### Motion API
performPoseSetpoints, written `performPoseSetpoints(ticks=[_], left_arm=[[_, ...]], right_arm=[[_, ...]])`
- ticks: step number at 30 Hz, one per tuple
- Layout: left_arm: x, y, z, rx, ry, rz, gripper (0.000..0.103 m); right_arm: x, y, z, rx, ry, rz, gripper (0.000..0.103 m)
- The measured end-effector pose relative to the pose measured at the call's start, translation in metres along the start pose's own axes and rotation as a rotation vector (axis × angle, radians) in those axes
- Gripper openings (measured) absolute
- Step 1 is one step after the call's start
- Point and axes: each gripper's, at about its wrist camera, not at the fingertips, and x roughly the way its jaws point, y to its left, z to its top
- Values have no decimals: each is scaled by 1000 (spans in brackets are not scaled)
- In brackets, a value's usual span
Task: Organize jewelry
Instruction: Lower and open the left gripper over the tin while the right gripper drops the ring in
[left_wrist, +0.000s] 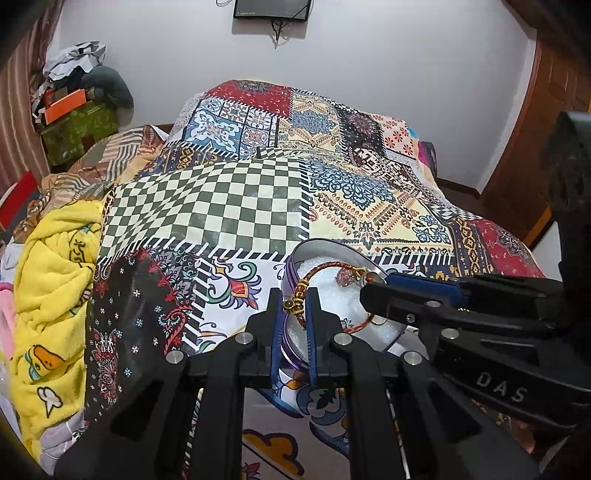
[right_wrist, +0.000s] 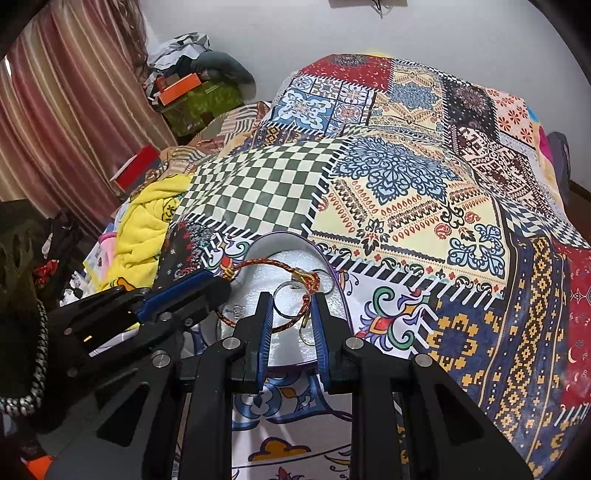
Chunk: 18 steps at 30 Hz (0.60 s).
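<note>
White letters "DAS" (left_wrist: 501, 387) stand on the black body of the right hand-held gripper (right_wrist: 291, 314), low right in the left wrist view; no other writing can be read.

The task's thing is a braided red-and-gold cord bracelet (left_wrist: 320, 272) with gold and dark beads and a small pinkish charm. It hangs stretched over a round purple-rimmed tin box (left_wrist: 291, 354) lined with white foam, which sits on the patchwork bedspread (left_wrist: 207, 206) at the lower centre of both views. The left hand-held gripper (left_wrist: 294, 306) has its blue-padded jaws nearly pressed together, pinching the beaded part of the bracelet above the tin's left rim. The right hand-held gripper's jaws stand narrowly apart around the cord's other end, with thin silver rings (right_wrist: 291, 301) between them; whether the pads press on the cord I cannot tell.

The tin lies near the bed's near edge. Beyond it the green-and-cream checkered patch is bare, open room. A yellow fleece blanket (left_wrist: 51, 280) crowds the left side, and striped curtains (right_wrist: 66, 110) hang at upper left.
</note>
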Motion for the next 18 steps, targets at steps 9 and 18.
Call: performPoseSetpoints(ticks=[9, 18], left_arm=[[-1, 0, -1, 8, 13, 3, 11], [-5, 4, -1, -14, 25, -5, 22]], right_arm=[[4, 2, -2, -20, 18, 2, 19], [-3, 2, -3, -33, 23, -7, 20]])
